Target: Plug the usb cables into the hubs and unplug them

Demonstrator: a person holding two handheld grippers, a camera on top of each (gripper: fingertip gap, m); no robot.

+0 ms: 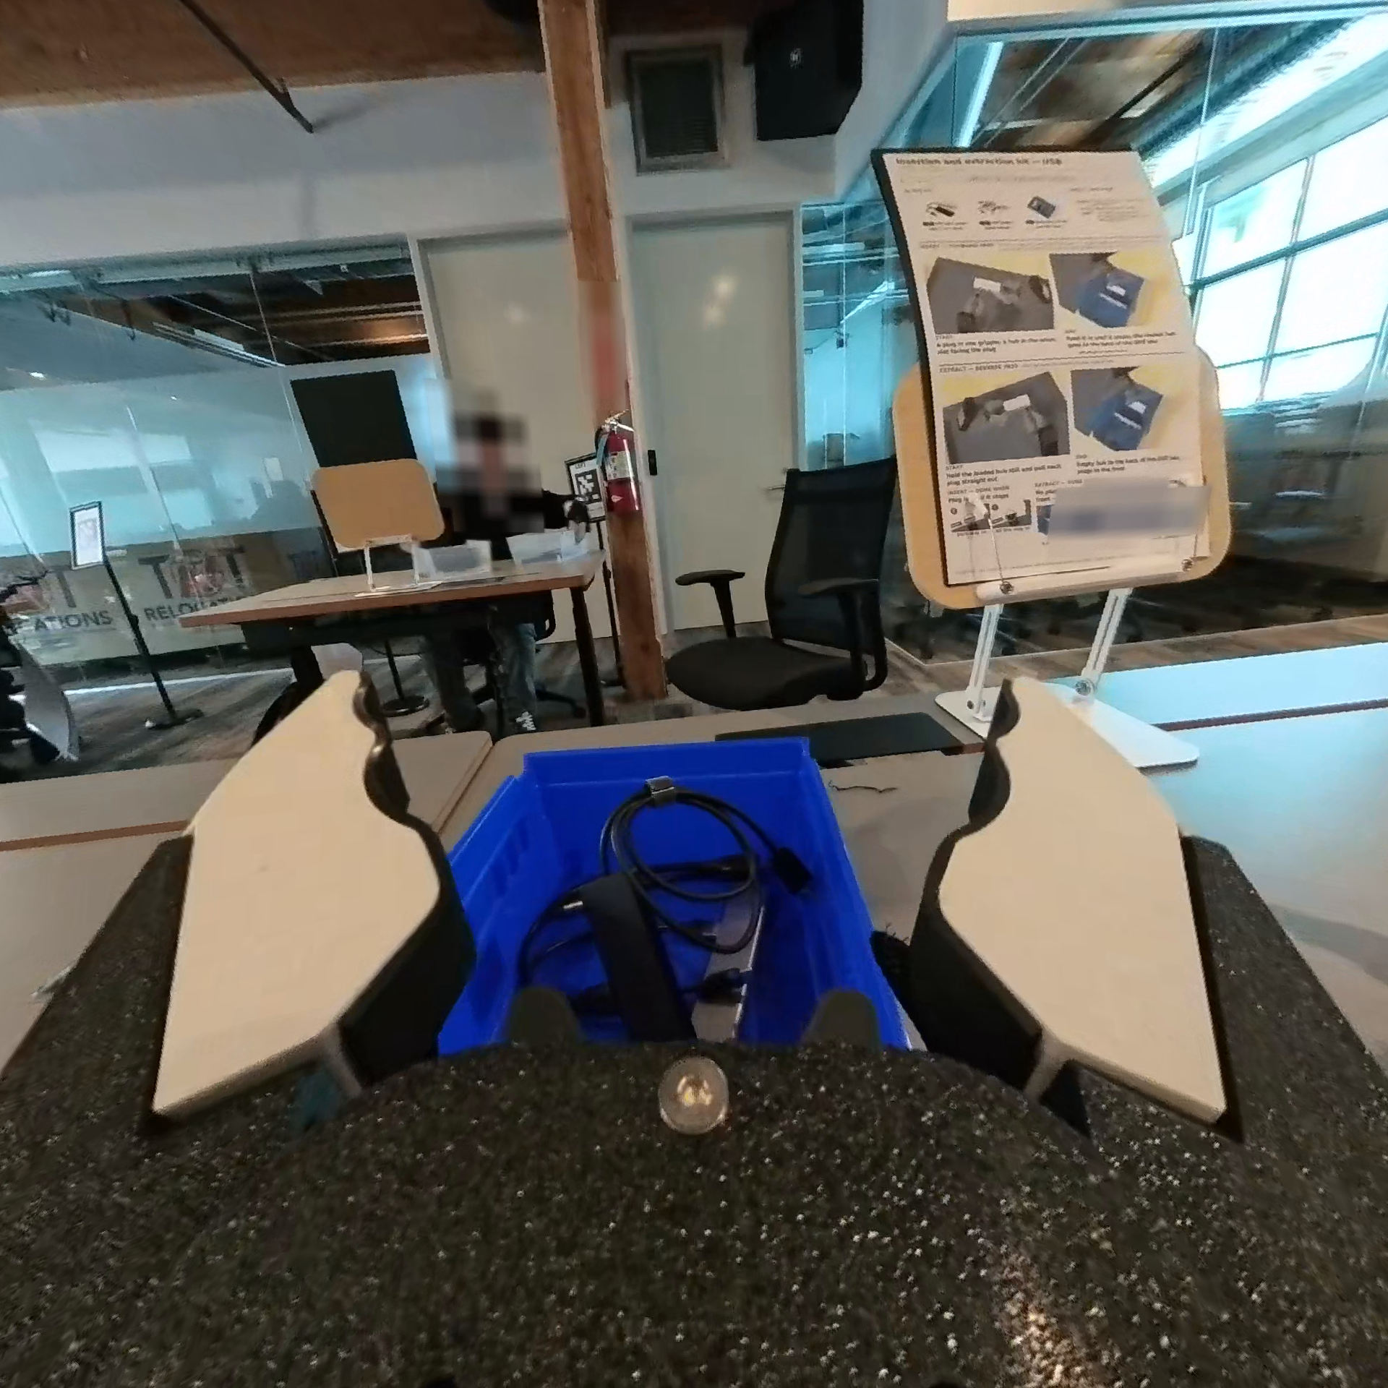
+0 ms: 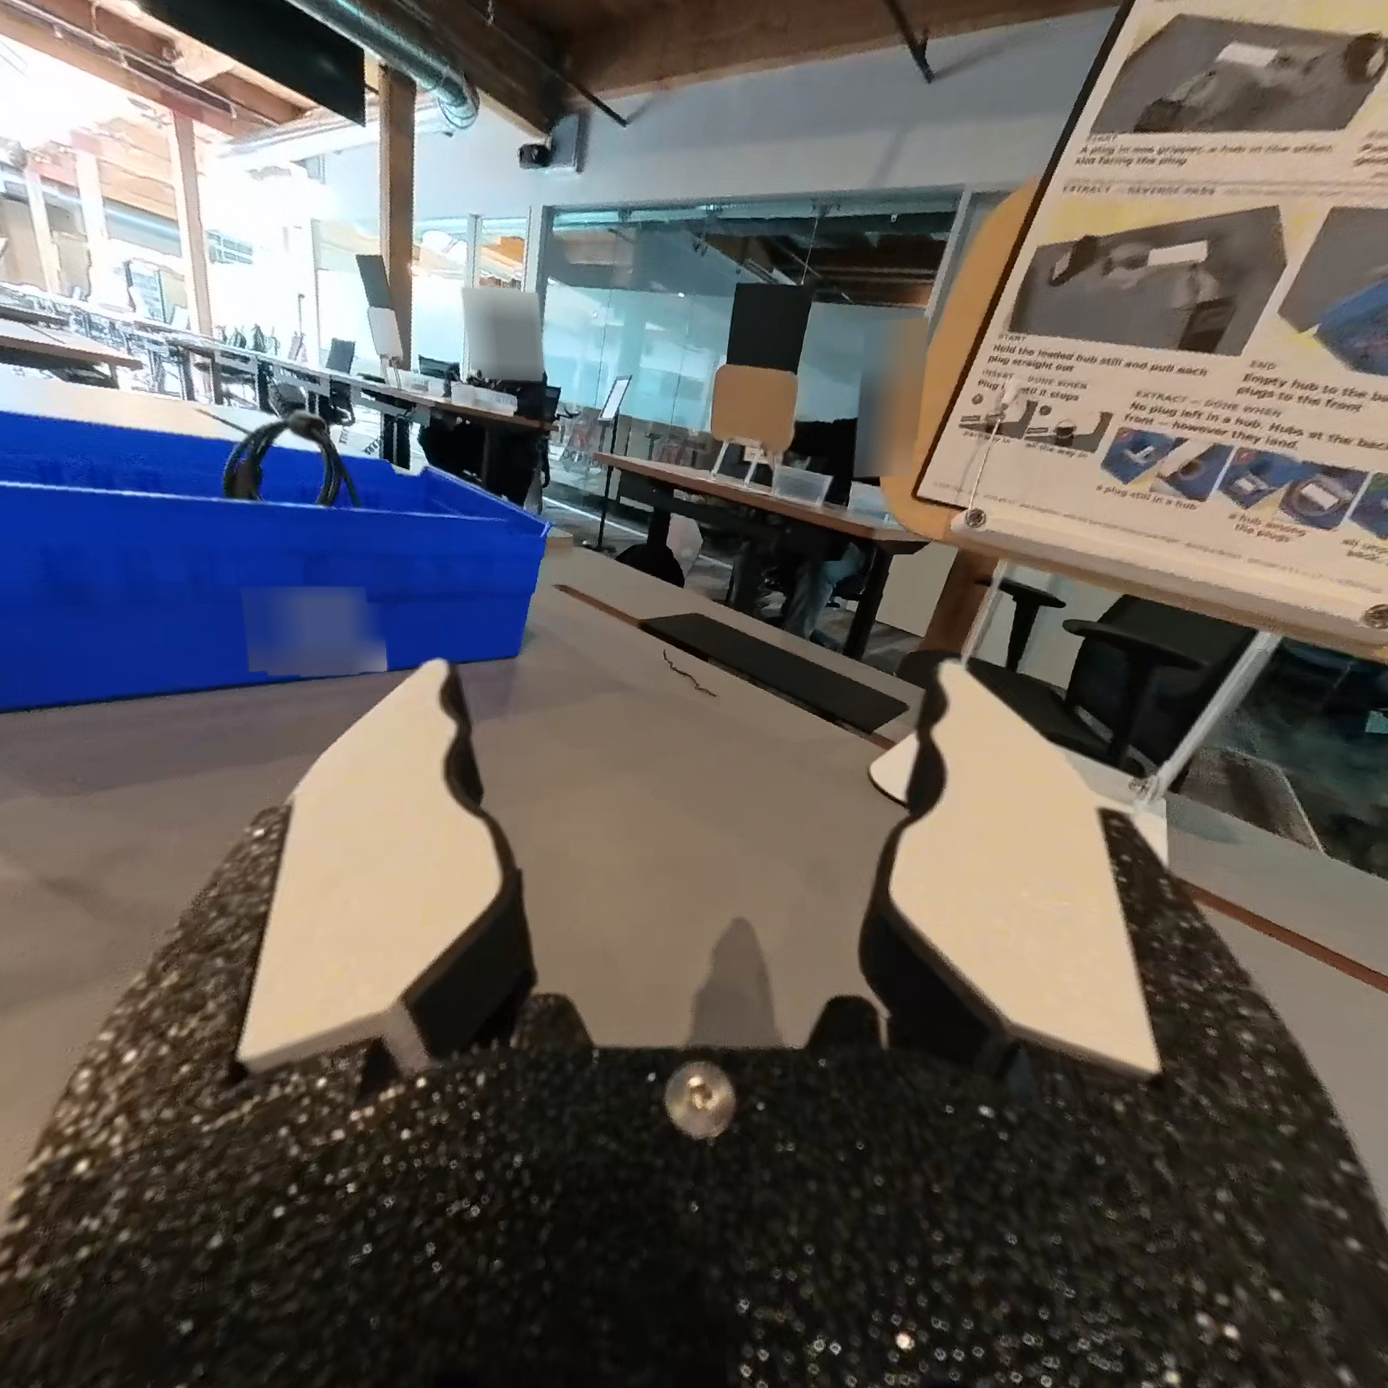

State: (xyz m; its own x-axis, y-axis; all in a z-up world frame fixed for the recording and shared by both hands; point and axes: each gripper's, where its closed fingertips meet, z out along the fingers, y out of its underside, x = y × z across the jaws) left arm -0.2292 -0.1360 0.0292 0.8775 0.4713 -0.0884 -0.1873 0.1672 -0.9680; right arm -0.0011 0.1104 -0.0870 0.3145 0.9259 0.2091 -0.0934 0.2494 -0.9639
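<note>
A blue bin (image 1: pixel 789 789) sits on the grey table straight ahead of my left gripper (image 1: pixel 680 721). Inside it lie a coiled black USB cable (image 1: pixel 676 834), a dark hub (image 1: pixel 635 954) and a silver hub (image 1: pixel 725 984). My left gripper is open and empty, its fingers (image 1: pixel 300 886) held above the bin's near end. My right gripper (image 2: pixel 695 698) is open and empty, low over the bare table to the right of the bin (image 2: pixel 188 571). A loop of black cable (image 2: pixel 289 462) sticks up over the bin's rim in the right wrist view.
An instruction sheet on a white stand (image 1: pixel 1051 375) stands at the back right of the table, close to my right gripper (image 2: pixel 1172 300). A black strip (image 2: pixel 773 676) lies at the table's far edge. Beyond are an office chair (image 1: pixel 789 601), desks and a seated person. From my left tips it is roughly 20 cm to the dark hub (image 1: pixel 635 954); from my right, 35 cm.
</note>
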